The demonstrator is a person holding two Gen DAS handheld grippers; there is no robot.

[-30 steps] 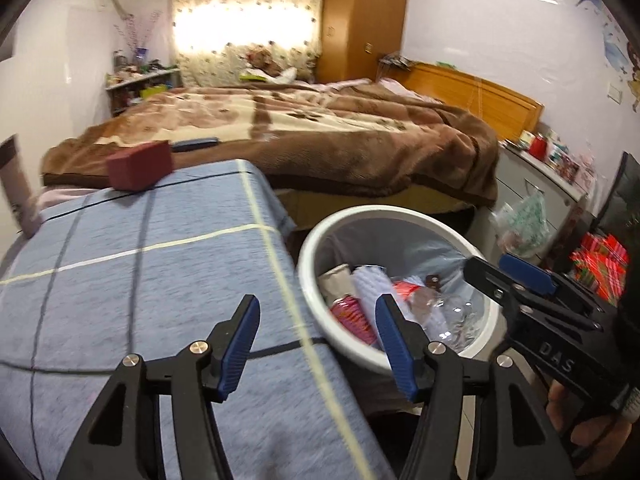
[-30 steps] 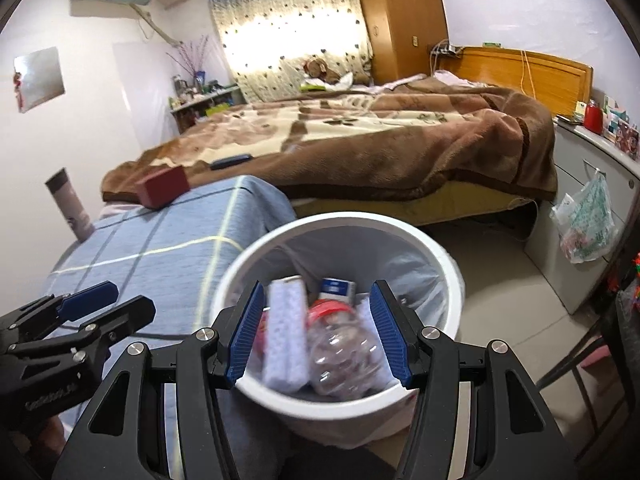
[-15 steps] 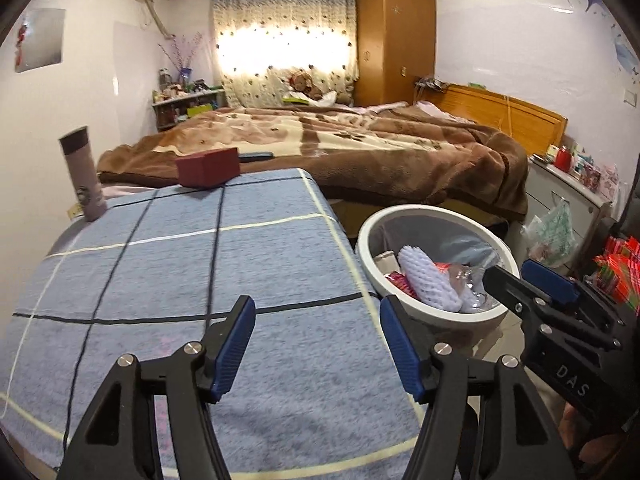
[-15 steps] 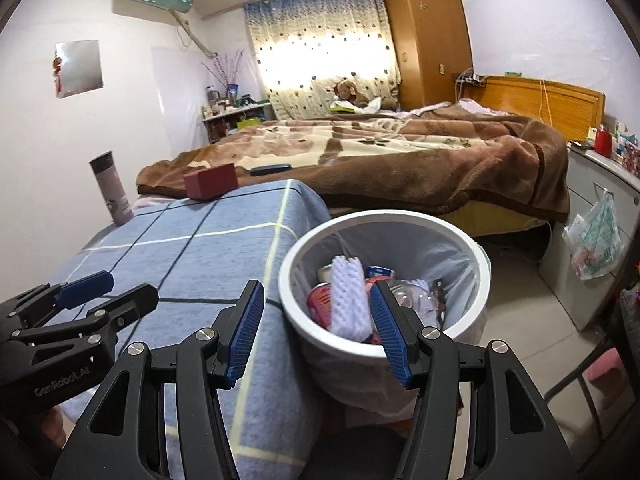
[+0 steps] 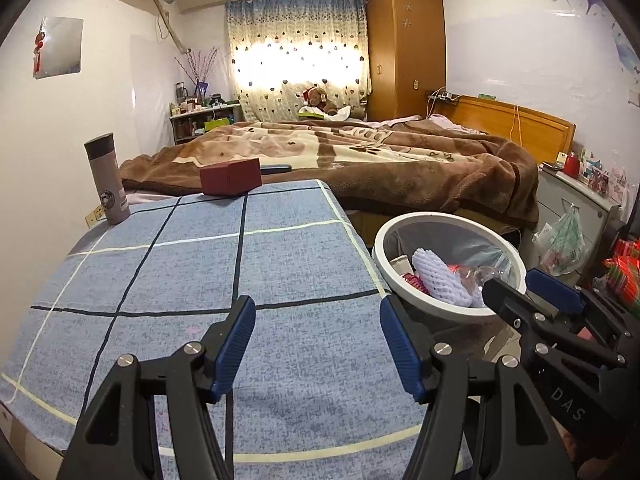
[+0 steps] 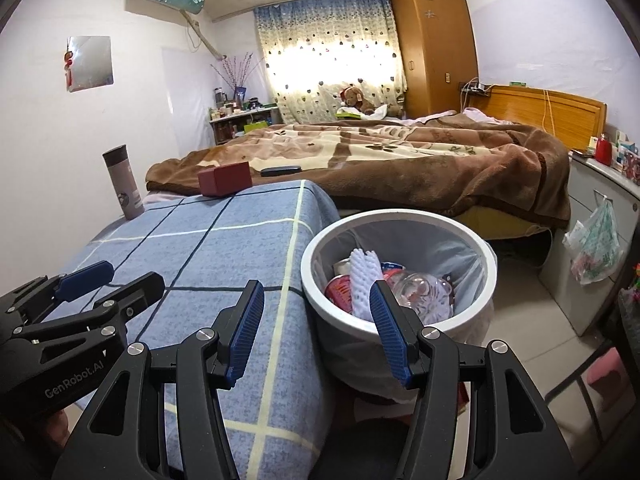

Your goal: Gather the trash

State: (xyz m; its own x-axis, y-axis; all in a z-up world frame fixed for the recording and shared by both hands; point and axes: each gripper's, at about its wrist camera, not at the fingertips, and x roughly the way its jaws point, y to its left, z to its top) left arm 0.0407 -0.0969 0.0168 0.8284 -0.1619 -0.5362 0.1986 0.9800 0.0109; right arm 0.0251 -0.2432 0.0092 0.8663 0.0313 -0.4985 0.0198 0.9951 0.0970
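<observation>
A white trash bin (image 6: pixel 400 220) with a clear liner stands on the floor beside the table; it also shows in the left wrist view (image 5: pixel 448 220). It holds a white foam net sleeve (image 6: pixel 362 276), a clear plastic bottle (image 6: pixel 420 286), red wrappers and other trash. My left gripper (image 5: pixel 318 344) is open and empty above the blue checked tablecloth (image 5: pixel 208 264). My right gripper (image 6: pixel 316 328) is open and empty, near the bin's front rim, at the table's right edge.
A grey thermos (image 5: pixel 107 178) and a dark red box (image 5: pixel 231 176) stand at the table's far edge. A bed with a brown blanket (image 5: pixel 380 156) lies behind. A grey cabinet (image 6: pixel 592 240) with a hanging plastic bag (image 6: pixel 596 244) is at the right.
Both grippers have pulled back and up from the bin. The left one has swung left over the table. The bin now sits farther off in both views.
</observation>
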